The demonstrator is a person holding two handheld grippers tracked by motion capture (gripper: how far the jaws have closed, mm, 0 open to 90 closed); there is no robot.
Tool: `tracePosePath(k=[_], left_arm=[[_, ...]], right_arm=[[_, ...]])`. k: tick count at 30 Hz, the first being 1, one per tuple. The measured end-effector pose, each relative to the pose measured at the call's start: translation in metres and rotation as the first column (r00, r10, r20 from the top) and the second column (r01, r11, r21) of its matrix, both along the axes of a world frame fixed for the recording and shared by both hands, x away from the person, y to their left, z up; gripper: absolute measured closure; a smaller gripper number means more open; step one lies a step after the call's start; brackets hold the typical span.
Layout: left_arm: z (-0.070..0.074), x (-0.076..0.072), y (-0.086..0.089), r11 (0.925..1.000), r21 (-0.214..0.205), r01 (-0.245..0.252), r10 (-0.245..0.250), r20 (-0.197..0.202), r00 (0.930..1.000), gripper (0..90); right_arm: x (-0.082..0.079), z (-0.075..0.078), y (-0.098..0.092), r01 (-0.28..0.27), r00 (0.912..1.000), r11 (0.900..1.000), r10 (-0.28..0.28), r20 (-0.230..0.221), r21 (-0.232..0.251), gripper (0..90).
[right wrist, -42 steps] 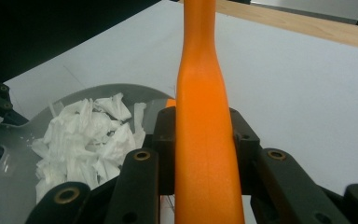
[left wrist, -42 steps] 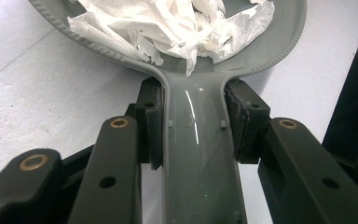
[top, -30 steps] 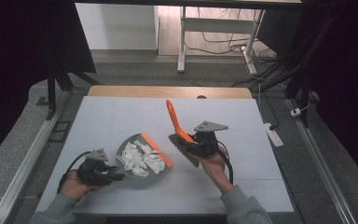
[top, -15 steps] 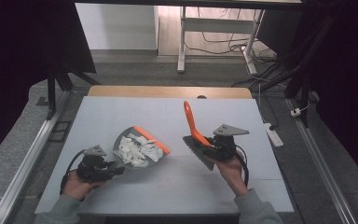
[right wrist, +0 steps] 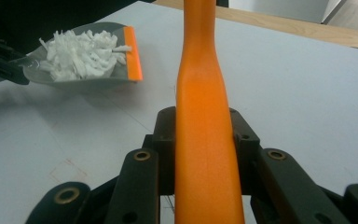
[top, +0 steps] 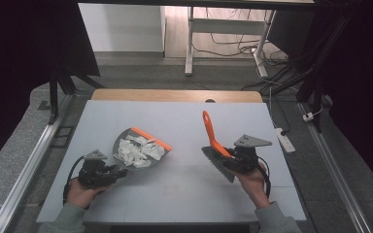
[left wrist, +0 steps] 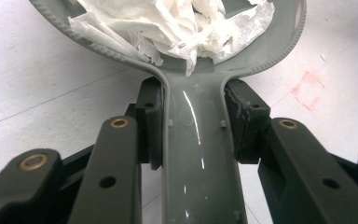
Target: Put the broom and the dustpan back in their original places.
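A grey dustpan with an orange lip lies on the table at the left, full of white paper scraps. My left gripper is shut on the dustpan's grey handle, its pads pressing both sides. The scraps fill the pan just beyond the jaws. At the right, my right gripper is shut on an orange-handled brush, whose dark bristle head hangs low over the table. The orange handle rises between the jaws, with the dustpan far to the left.
The grey table has a wooden strip along its far edge. A white power strip lies off the table's right side. A faint red mark sits on the tabletop near the dustpan.
My right gripper has carried the brush to the right, away from the dustpan. The left gripper and dustpan have stayed put.
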State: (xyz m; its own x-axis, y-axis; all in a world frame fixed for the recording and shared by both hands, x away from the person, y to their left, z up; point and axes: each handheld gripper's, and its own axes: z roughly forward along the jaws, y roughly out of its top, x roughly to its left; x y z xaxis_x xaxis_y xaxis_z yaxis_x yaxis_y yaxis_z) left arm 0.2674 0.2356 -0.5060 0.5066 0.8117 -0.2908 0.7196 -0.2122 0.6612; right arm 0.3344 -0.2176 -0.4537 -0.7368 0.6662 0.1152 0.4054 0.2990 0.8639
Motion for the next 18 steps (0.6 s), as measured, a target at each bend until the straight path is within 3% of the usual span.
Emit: tracePosePath(k=[6,10,15,18], left_arm=[[-0.003,-0.002,-0.003,0.9978,-0.012,-0.065,0.065,-0.004,0.9979,60.8],[-0.006,-0.004,-0.007,0.9912,0.001,-0.133,0.133,-0.014,0.9911,60.8],[-0.01,-0.006,-0.012,0.9753,0.006,-0.221,0.221,-0.018,0.9752,60.8],[-0.013,-0.005,-0.014,0.9581,0.009,-0.286,0.286,-0.017,0.958,60.8]], right_arm=[[0.0,-0.002,-0.011,0.007,0.9998,1.0,-0.007,-0.017,0.0,70.3],[-0.001,-0.003,-0.017,0.006,0.9998,1.0,-0.007,-0.02,-0.002,70.3],[-0.003,-0.002,-0.026,0.007,0.9998,1.0,-0.007,-0.02,0.001,70.3],[-0.002,-0.004,-0.032,0.017,0.9995,0.9999,-0.017,-0.028,-0.004,70.3]])
